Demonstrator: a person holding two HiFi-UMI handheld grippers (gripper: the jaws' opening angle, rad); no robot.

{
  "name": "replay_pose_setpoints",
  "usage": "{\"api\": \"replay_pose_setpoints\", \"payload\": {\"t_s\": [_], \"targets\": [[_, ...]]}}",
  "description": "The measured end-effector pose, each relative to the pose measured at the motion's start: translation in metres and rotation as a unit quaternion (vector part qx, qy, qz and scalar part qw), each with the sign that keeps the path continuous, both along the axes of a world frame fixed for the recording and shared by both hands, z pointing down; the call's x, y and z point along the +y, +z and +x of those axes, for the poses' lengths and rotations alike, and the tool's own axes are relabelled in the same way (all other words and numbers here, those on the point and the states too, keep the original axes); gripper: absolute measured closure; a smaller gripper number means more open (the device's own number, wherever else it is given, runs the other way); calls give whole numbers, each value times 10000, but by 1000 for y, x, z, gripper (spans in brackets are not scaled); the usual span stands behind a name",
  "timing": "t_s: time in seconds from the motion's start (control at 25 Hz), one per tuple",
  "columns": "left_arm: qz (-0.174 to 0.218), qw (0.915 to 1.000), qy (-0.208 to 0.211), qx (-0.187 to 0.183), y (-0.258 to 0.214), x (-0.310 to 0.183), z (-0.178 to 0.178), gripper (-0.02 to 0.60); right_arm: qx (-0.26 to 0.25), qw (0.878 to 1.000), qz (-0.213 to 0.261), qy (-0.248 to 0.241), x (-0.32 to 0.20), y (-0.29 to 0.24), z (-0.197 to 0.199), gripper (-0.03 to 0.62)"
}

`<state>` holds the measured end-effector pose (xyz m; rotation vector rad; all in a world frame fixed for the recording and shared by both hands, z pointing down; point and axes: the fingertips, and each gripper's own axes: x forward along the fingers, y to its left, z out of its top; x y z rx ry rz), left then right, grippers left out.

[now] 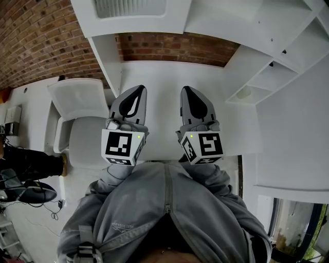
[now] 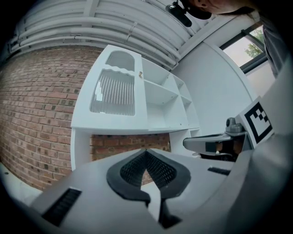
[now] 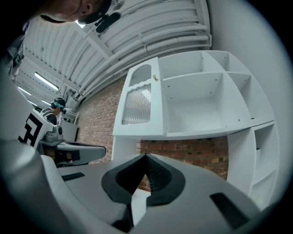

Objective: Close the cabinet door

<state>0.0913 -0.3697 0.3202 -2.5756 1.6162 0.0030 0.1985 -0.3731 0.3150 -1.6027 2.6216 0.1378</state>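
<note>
The white cabinet door has a ribbed glass panel and hangs above the desk, left of the open shelves. In the left gripper view the door has a small knob on its right edge. The right gripper view shows the door beside an open compartment. I cannot tell whether the door lies flush. My left gripper and right gripper hover side by side over the desk, well below the door. Both are shut and hold nothing, as their own views show.
A white desk top lies under the grippers against a brick wall. Open white shelves stand at the right. A white chair sits to the left. The person's grey jacket fills the foreground.
</note>
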Motion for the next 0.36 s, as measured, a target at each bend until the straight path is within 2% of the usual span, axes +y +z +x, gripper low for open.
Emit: {"api": "replay_pose_setpoints", "payload": {"t_s": [0.36], "targets": [[-8, 10000, 16, 9, 1, 2, 3, 578, -16, 10000, 19, 23, 0, -1, 6, 569]]}}
